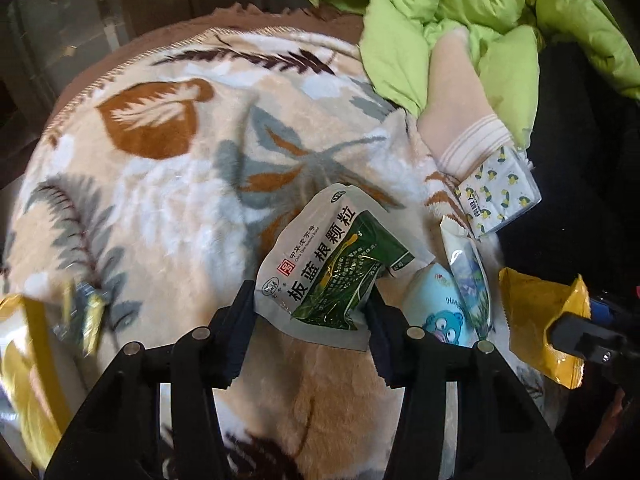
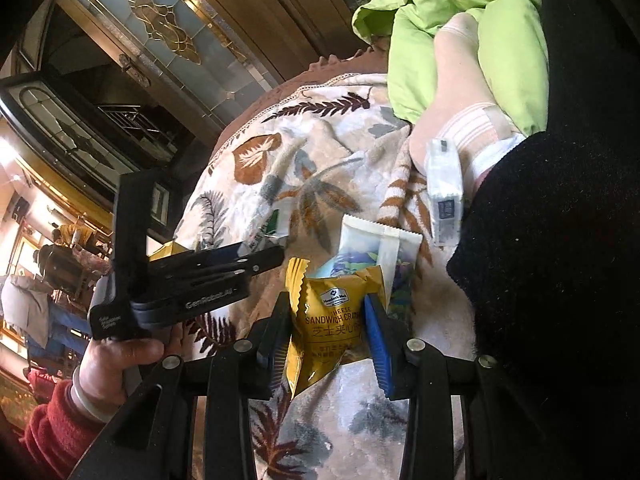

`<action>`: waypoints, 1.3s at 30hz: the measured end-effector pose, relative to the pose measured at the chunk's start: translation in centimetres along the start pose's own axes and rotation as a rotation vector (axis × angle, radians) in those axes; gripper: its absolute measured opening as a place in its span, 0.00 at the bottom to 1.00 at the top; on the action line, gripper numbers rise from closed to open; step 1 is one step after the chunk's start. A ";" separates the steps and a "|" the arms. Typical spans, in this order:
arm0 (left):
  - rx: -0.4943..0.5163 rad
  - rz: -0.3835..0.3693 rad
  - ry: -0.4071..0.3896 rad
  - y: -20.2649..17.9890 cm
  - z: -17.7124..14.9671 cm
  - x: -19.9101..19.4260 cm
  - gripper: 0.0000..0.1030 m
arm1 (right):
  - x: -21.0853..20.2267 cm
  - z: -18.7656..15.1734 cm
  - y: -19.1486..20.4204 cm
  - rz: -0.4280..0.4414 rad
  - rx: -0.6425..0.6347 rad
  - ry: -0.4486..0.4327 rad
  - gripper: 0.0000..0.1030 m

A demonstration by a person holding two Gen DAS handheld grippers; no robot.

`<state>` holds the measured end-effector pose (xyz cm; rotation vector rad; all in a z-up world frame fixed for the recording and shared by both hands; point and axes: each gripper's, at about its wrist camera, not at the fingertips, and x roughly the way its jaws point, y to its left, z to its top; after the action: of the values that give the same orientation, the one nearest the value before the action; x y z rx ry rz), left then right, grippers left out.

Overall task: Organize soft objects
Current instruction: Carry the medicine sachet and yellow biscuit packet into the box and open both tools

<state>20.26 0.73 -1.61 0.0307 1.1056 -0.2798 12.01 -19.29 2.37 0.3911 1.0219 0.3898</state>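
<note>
My left gripper point(image 1: 312, 312) is shut on a green and white medicine sachet point(image 1: 332, 264), held just above the leaf-patterned blanket point(image 1: 168, 168). My right gripper point(image 2: 326, 332) is shut on a yellow sandwich cracker packet point(image 2: 328, 320); the same packet point(image 1: 540, 320) shows at the right edge of the left wrist view. In the right wrist view the left gripper point(image 2: 276, 256) reaches in from the left, held by a hand point(image 2: 116, 360). A white and blue wipes pack point(image 1: 468, 272) lies between the two grippers, also seen as the wipes pack point(image 2: 376, 248).
A lime green puffer jacket point(image 1: 460, 20) and a pale pink sock point(image 1: 456, 112) lie at the blanket's far right. A lemon-print tissue pack point(image 1: 500, 196) sits beside the sock. Black fabric point(image 2: 560, 260) covers the right side. Yellow wrappers point(image 1: 28, 360) lie at the left edge.
</note>
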 end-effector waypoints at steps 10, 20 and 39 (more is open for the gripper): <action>-0.063 0.121 -0.118 1.0 -3.1 -5.7 0.48 | -1.2 -0.9 2.8 0.047 -0.054 -0.008 0.35; -0.090 0.261 -0.222 2.6 -7.8 -11.3 0.48 | -1.6 -2.1 8.3 0.113 -0.161 0.004 0.35; -0.268 0.410 -0.255 10.0 -14.8 -15.2 0.48 | 0.9 -5.0 19.1 0.201 -0.377 0.090 0.35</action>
<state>3.34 15.95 4.04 -0.0173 0.8518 0.2280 5.57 -1.72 8.65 0.1368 0.9742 0.7724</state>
